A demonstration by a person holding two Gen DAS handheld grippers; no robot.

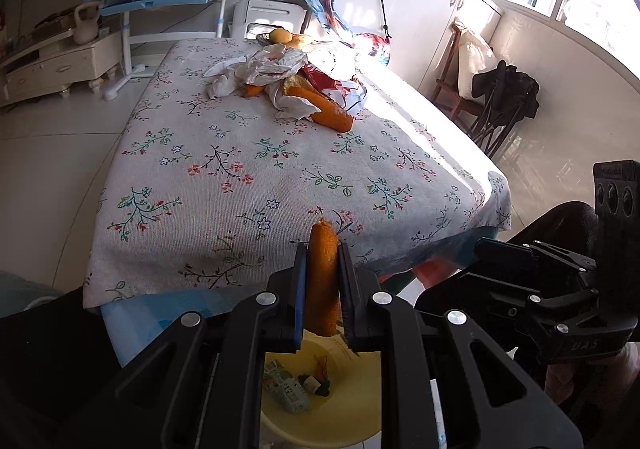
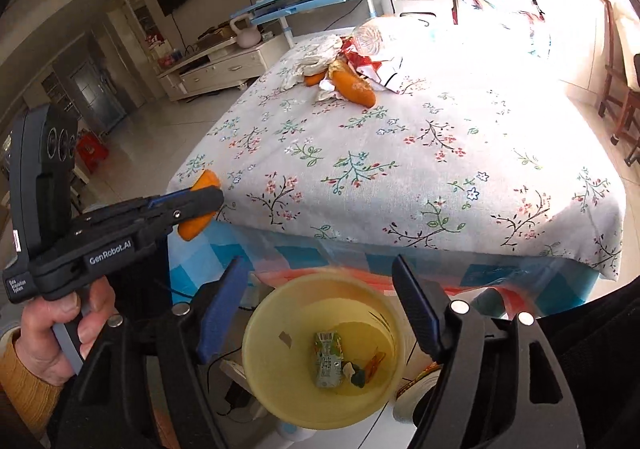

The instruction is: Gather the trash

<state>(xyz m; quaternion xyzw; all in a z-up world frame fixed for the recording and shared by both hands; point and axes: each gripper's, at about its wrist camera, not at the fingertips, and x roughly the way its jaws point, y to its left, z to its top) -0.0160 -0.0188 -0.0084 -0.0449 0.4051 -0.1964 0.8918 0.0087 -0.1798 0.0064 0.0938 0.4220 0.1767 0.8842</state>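
Sunlit tiles and white cupboards surround a table (image 1: 224, 169) under a floral cloth, which fills the middle of both views.

In the left wrist view, a heap of trash (image 1: 288, 77) sits at the upper centre of the frame on the far part of the cloth: crumpled white paper, a red-and-white wrapper and an orange peel (image 1: 328, 113) at its near edge. At lower centre the left tongs (image 1: 323, 281) pinch an orange peel strip (image 1: 322, 281) between their pads; the strip stands nearly upright, its top showing against the table's near edge. Below the tongs, at the bottom of the frame, a yellow bin (image 1: 352, 409) shows with a green-printed carton and small scraps inside. At the lower right the right tongs (image 1: 520, 269) appear from the side.

In the right wrist view, a hand (image 2: 60, 333) at the lower left grips the handle of the left tongs (image 2: 200, 205), which clamp the orange peel strip (image 2: 196, 227) at the table's near corner. To the right, the right tongs (image 2: 320, 313) stand spread wide at lower centre with nothing between the pads, and the yellow bin (image 2: 276, 389) lies on the floor beneath them. The carton (image 2: 328, 361) rests at its bottom. The trash heap (image 2: 344, 69) lies at upper centre.
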